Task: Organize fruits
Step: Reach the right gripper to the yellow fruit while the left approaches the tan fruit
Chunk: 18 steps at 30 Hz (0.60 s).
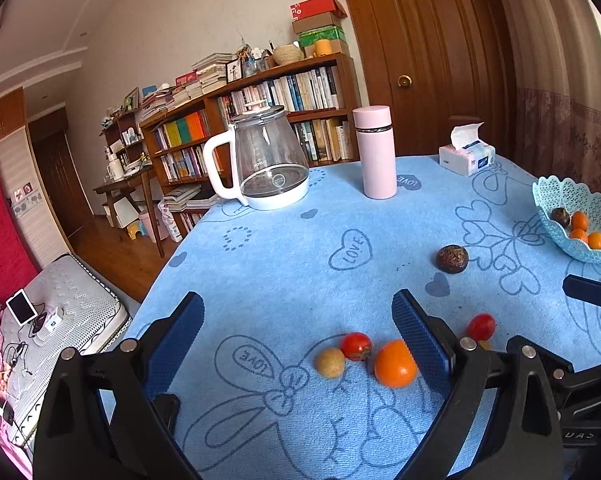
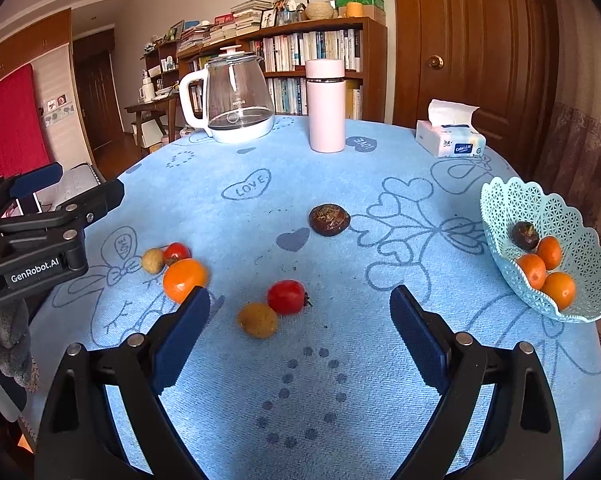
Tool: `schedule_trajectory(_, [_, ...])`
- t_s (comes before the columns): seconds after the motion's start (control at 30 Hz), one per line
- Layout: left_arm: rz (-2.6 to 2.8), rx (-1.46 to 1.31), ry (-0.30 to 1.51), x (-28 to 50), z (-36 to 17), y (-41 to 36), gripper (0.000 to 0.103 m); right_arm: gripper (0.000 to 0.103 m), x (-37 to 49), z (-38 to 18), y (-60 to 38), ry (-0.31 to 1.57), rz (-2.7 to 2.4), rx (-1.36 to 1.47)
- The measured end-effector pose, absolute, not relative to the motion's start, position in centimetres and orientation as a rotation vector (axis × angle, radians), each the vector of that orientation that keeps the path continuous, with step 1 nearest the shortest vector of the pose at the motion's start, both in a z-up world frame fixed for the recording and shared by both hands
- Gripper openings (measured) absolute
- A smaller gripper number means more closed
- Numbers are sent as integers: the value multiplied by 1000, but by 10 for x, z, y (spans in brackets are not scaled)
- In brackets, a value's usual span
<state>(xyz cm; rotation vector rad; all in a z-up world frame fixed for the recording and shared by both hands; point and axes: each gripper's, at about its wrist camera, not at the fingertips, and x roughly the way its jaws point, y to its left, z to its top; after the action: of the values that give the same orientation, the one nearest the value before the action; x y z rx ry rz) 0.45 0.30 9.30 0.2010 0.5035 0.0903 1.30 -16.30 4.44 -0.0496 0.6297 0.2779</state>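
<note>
Loose fruit lies on the blue tablecloth. In the left wrist view an orange, a red tomato and a small yellow-brown fruit lie between the fingers of my open, empty left gripper. A second red tomato lies right of it. A dark brown fruit lies farther out. My right gripper is open and empty, with a red tomato and a yellow-brown fruit between its fingers. The lacy blue basket at the right holds three oranges and a dark fruit.
A glass kettle, a pink flask and a tissue box stand along the table's far edge. A bookshelf and a wooden door are behind. The left gripper's body shows at the left of the right wrist view.
</note>
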Motion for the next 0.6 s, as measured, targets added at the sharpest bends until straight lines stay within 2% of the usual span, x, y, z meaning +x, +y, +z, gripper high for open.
schedule_trajectory(0.6, [114,241,566,20,64,16,94,93,39,28,-148,714,289,-56])
